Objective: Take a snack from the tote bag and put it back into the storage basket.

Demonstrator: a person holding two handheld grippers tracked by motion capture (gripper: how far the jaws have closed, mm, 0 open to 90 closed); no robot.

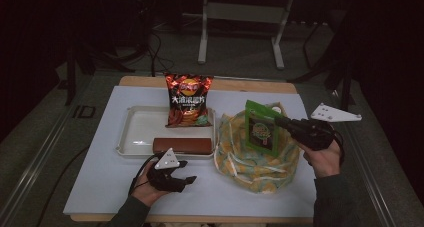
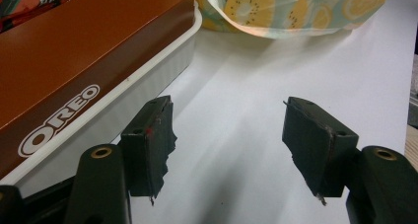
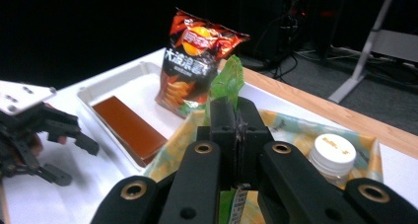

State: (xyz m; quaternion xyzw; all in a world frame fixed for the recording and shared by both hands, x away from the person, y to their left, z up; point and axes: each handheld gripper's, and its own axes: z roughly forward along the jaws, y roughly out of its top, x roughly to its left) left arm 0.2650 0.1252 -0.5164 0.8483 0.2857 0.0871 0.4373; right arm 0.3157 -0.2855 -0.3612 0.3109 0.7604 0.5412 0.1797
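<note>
The right claw (image 1: 278,120) is pinching a green snack packet (image 1: 262,128), holding it above the fruit-print bag (image 1: 250,162). The chips bag (image 1: 188,100) and Oreo box (image 1: 182,145) are sitting in the white tray (image 1: 135,132), likely midway. The left claw (image 1: 182,179) is resting wide, holding nothing, on the surface (image 1: 107,107).

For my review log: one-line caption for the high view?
Right gripper lifts a green packet over the fruit-print bag; left gripper rests open.
</note>
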